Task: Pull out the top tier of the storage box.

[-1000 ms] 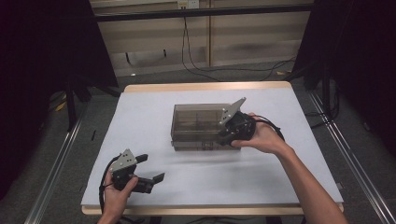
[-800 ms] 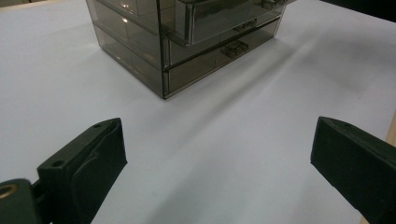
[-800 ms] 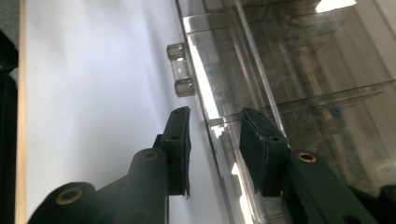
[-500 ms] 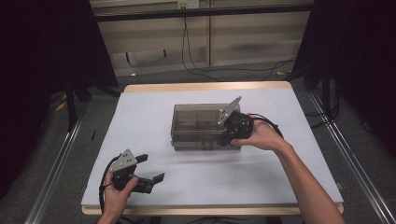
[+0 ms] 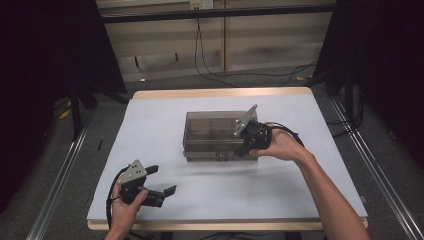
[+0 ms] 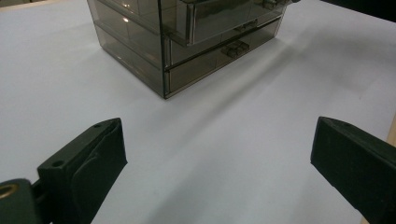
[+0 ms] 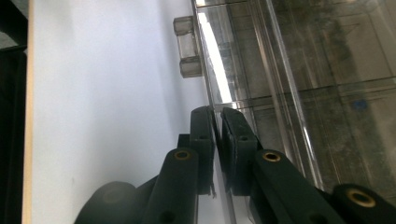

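Jaws on the right gripper have just been closing and now sit nearly together, pinched on a thin clear edge at the front of the smoky plastic drawer box — looks like the lip of a drawer front, though exactly which drawer is hard to tell from the right gripper view. The left gripper is the opposite story: jaws spread wide, nothing between them, parked near the front left corner of the white table, well apart from the box.

The box itself stands about mid-table, a bit back from the person's edge, with the right hand at its front right corner. It reads as light, stiff, brittle acrylic with slick faces, so a hard squeeze could chip it and a pull on one drawer would probably drag the whole unit across the smooth top. Best grab points are likely the small clear handle tabs jutting from the drawer fronts, just beside where the right jaws are biting now.

Nothing else sits on the table around the box — open surface in front of it. Cables run across the floor behind the table, no obstacle.
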Demonstrator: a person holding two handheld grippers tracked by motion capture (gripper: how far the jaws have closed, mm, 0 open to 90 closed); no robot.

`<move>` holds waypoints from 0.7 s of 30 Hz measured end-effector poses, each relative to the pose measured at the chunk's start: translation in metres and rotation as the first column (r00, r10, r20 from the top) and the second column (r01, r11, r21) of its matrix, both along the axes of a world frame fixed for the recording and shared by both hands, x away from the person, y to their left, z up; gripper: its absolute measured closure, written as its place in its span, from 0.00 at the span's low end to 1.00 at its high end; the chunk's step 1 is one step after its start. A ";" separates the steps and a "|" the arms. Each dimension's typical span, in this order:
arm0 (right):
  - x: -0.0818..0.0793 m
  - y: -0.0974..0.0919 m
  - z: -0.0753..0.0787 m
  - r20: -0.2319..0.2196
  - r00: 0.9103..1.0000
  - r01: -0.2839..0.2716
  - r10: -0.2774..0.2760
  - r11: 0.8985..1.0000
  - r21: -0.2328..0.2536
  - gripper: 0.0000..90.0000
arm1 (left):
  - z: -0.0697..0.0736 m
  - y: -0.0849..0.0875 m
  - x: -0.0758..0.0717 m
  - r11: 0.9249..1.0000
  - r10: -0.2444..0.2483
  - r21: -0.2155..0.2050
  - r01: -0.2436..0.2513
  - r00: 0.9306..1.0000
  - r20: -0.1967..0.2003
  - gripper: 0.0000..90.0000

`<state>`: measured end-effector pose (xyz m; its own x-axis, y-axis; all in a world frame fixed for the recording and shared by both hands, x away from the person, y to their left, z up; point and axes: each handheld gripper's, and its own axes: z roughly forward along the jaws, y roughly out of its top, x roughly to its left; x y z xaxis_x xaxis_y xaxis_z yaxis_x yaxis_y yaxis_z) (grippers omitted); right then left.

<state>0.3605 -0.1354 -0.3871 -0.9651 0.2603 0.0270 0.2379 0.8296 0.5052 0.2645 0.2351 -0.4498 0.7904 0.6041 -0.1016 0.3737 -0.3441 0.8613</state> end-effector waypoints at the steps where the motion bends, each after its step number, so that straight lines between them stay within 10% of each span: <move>1: 0.000 0.000 0.000 -0.001 1.000 -0.001 0.001 1.000 0.002 0.95 | 0.000 0.000 0.000 1.000 0.000 0.004 0.000 1.000 0.004 0.04; 21: -0.008 0.002 0.000 0.000 0.997 -0.073 0.073 0.997 -0.018 0.99 | 0.000 0.001 0.000 1.000 -0.001 -0.001 0.001 1.000 0.004 0.04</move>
